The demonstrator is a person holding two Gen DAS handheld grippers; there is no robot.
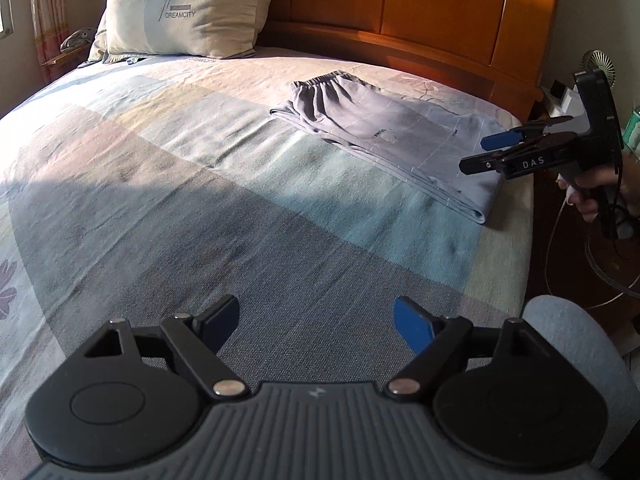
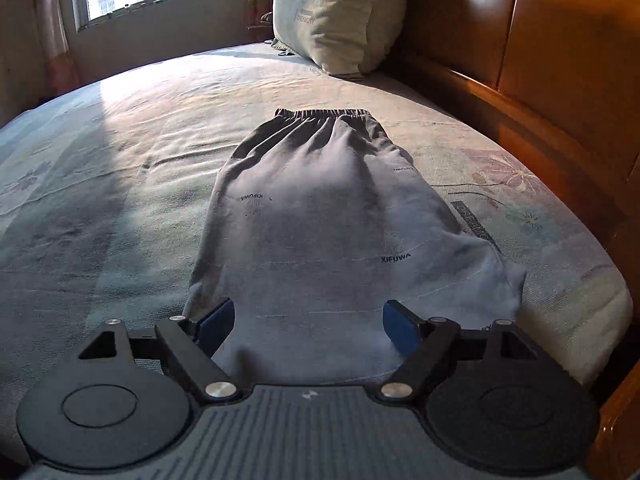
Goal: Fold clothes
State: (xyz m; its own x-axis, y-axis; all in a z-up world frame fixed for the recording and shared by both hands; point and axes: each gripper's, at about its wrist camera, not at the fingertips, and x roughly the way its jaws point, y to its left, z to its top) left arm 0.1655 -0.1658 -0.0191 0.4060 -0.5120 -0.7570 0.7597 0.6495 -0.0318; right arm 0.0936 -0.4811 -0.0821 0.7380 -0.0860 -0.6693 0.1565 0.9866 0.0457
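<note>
The bed (image 1: 180, 168), covered in a pale patchwork sheet, fills both views, with a wooden headboard (image 1: 440, 12) along its far edge and a pillow (image 1: 188, 4) propped in the far corner by the window. The task's thing, a pair of grey-blue trousers (image 2: 320, 216), lies flat near the headboard edge, already doubled lengthwise, its elastic waistband toward the pillow and its folded end at the bed's side edge nearest the person. The left gripper (image 1: 316, 324) hovers over bare sheet well apart from the trousers, its jaws spread wide with nothing between them. The right gripper (image 2: 308, 322) sits low over the near end of the trousers, its jaws also spread and empty; the cloth lies beneath and between the blue pads (image 2: 400, 326), but they do not press on it. The step in hand looks like taking hold of this near end to fold it over toward the waistband. To do that well, the right gripper should dip until one pad slides under all the layers at a corner, then close firmly so no layer slips free. The left gripper would best take the other near corner, so both rise together and the edge stays straight. Carry it low across, and lay it square on the waistband.
</note>
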